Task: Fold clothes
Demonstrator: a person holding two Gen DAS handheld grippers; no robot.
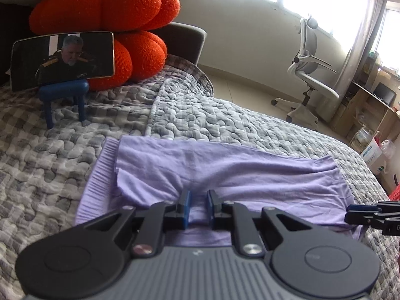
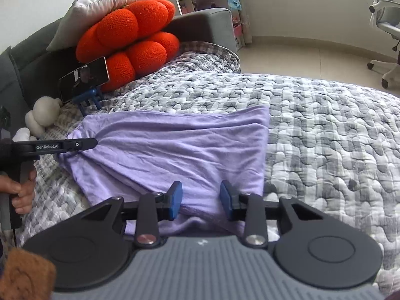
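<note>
Left hand-held gripper (image 1: 198, 203): blue pads stand a narrow gap apart with lilac cloth between them; whether they pinch the fabric or merely rest over it cannot be told. In the right wrist view its fingers reach the gathered left corner of the garment, which bunches there as if drawn up by a hold. Right hand-held gripper (image 2: 201, 196): jaws spread wide, released, straddling the near edge of the cloth without clamping it.

The lilac garment (image 2: 175, 145) lies on the quilted bed (image 2: 325, 137), layered, a ribbed hem showing at its left side, wrinkles fanning from the left corner. Judgement: one end is anchored so the other can be taken. The garment lies directly ahead of and beneath both grippers. A phone on a blue stand (image 1: 62, 57) leans against orange cushions (image 1: 105, 5), well clear of the work
</note>
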